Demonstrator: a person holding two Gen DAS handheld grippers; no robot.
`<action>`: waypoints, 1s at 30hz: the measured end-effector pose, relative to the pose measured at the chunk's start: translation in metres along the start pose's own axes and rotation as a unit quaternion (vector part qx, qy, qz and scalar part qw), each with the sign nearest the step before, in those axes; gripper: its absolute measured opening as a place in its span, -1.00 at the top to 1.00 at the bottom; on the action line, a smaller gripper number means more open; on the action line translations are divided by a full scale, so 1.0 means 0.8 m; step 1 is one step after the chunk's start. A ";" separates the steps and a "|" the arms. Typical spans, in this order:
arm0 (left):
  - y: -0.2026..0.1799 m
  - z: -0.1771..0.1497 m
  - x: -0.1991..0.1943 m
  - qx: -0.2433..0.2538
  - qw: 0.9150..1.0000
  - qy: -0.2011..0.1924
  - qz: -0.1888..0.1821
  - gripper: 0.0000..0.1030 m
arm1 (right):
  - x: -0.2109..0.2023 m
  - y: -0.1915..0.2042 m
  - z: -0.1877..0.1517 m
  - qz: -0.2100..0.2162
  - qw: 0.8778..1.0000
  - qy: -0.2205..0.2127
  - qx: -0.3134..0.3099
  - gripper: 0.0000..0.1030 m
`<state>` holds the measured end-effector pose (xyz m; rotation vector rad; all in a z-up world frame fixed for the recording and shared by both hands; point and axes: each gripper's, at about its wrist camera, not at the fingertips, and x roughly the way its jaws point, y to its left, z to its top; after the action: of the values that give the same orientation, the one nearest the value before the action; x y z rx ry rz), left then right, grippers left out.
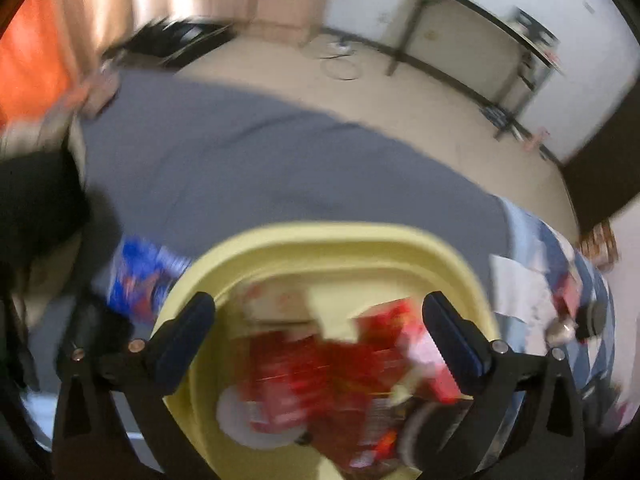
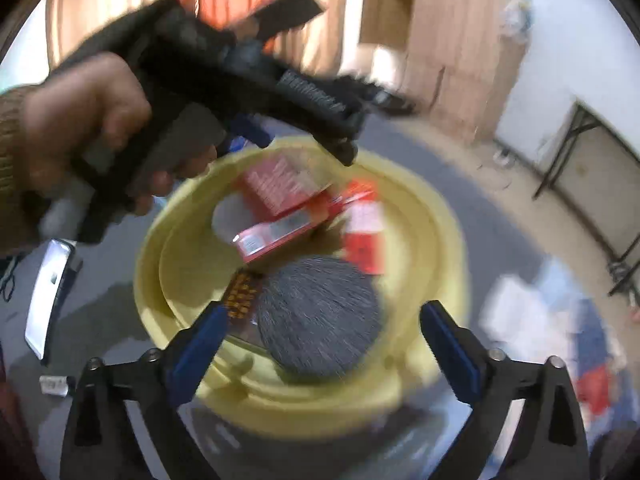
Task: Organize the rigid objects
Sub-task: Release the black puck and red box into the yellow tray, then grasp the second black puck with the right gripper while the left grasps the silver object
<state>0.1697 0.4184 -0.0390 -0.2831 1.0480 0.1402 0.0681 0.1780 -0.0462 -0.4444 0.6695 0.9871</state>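
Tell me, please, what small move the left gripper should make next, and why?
Probably swing left toward the blue packet lying outside the yellow basin: the left gripper hangs open and empty over the basin, which already holds red boxes.

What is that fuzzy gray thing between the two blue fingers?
In the right wrist view, a round gray furry pad lies in the yellow basin, framed between the open right gripper's fingers.

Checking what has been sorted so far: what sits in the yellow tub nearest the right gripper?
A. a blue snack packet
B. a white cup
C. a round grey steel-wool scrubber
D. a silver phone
C: in the right wrist view the grey scrubber lies in the yellow tub just ahead of the open right gripper, with red boxes behind it.
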 end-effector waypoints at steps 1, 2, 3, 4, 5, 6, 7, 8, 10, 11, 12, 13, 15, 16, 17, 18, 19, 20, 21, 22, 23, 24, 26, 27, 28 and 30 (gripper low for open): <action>-0.024 0.006 -0.009 0.025 1.000 -0.005 -0.007 -1.00 | -0.031 -0.019 -0.007 -0.008 1.000 -0.019 0.016 -0.95; -0.041 0.011 -0.015 0.042 0.999 -0.011 -0.014 -1.00 | -0.056 -0.040 -0.016 -0.014 0.999 -0.035 0.037 -0.99; -0.075 0.015 -0.025 0.068 0.997 -0.020 -0.029 -1.00 | -0.085 -0.066 -0.030 -0.024 0.996 -0.052 0.066 -0.99; -0.102 0.016 -0.029 0.083 0.995 -0.025 -0.043 -1.00 | -0.114 -0.098 -0.050 -0.041 0.992 -0.069 0.097 -0.99; -0.134 0.013 -0.031 0.097 0.993 -0.024 -0.058 -1.00 | -0.136 -0.124 -0.070 -0.068 0.987 -0.080 0.119 -0.99; -0.171 0.007 -0.028 0.109 0.991 -0.016 -0.069 -1.00 | -0.157 -0.153 -0.093 -0.111 0.981 -0.084 0.139 -0.99; -0.209 -0.002 -0.021 0.124 0.989 -0.010 -0.080 -1.00 | -0.172 -0.183 -0.118 -0.167 0.971 -0.075 0.155 -0.99; -0.230 -0.013 -0.016 0.133 0.987 -0.006 -0.086 -1.00 | -0.184 -0.214 -0.143 -0.214 0.960 -0.059 0.173 -0.99; -0.288 -0.039 0.006 0.162 0.982 0.005 -0.101 -1.00 | -0.195 -0.258 -0.179 -0.234 0.949 -0.041 0.207 -0.99; -0.312 -0.054 0.020 0.182 0.978 0.011 -0.103 -1.00 | -0.196 -0.275 -0.190 -0.231 0.948 -0.031 0.216 -0.99; -0.336 -0.072 0.035 0.207 0.973 0.019 -0.103 -1.00 | -0.195 -0.288 -0.202 -0.229 0.949 -0.018 0.215 -0.99; -0.356 -0.090 0.050 0.232 0.967 0.029 -0.096 -1.00 | -0.195 -0.297 -0.211 -0.219 0.953 -0.017 0.209 -0.99; -0.376 -0.105 0.069 0.262 0.960 0.038 -0.096 -1.00 | -0.191 -0.308 -0.214 -0.200 0.959 -0.018 0.198 -0.99; -0.378 -0.110 0.076 0.273 0.956 0.038 -0.100 -1.00 | -0.176 -0.313 -0.213 -0.185 0.963 -0.014 0.194 -0.99; -0.385 -0.113 0.086 0.286 0.954 0.033 -0.087 -1.00 | -0.173 -0.316 -0.227 -0.177 0.965 -0.012 0.192 -0.99; -0.387 -0.112 0.092 0.291 0.953 0.029 -0.077 -0.99 | -0.168 -0.318 -0.230 -0.173 0.966 -0.009 0.190 -0.99; -0.387 -0.106 0.100 0.288 0.954 0.024 -0.073 -0.98 | -0.163 -0.325 -0.230 -0.168 0.967 -0.011 0.190 -0.99; -0.388 -0.100 0.106 0.282 0.956 0.025 -0.080 -0.97 | -0.152 -0.329 -0.230 -0.163 0.968 -0.013 0.191 -0.99; -0.395 -0.101 0.112 0.279 0.956 0.024 -0.086 -0.95 | -0.149 -0.333 -0.230 -0.160 0.969 -0.015 0.188 -0.99; -0.399 -0.097 0.117 0.278 0.956 0.021 -0.088 -0.82 | -0.150 -0.341 -0.231 -0.162 0.970 -0.009 0.183 -0.99; -0.402 -0.095 0.120 0.281 0.955 0.019 -0.088 -0.55 | -0.145 -0.344 -0.232 -0.160 0.971 -0.004 0.180 -0.94; -0.405 -0.096 0.124 0.285 0.954 0.020 -0.090 -0.40 | -0.129 -0.349 -0.232 -0.153 0.972 -0.002 0.177 -0.87; -0.410 -0.103 0.127 0.289 0.953 0.024 -0.091 0.07 | -0.124 -0.350 -0.233 -0.145 0.974 0.003 0.172 -0.36; -0.412 -0.116 0.125 0.299 0.951 0.022 -0.081 0.07 | -0.122 -0.351 -0.234 -0.139 0.975 0.001 0.175 -0.36; -0.412 -0.119 0.125 0.301 0.951 0.020 -0.073 0.10 | -0.123 -0.350 -0.236 -0.143 0.975 -0.002 0.173 -0.35; -0.405 -0.120 0.120 0.284 0.956 0.018 -0.074 0.13 | -0.126 -0.348 -0.239 -0.148 0.974 -0.014 0.170 -0.34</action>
<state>0.2173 0.0789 -0.1147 0.1605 1.0551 -0.3024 0.2128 -0.1391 -0.1009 -0.2187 0.7085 0.5813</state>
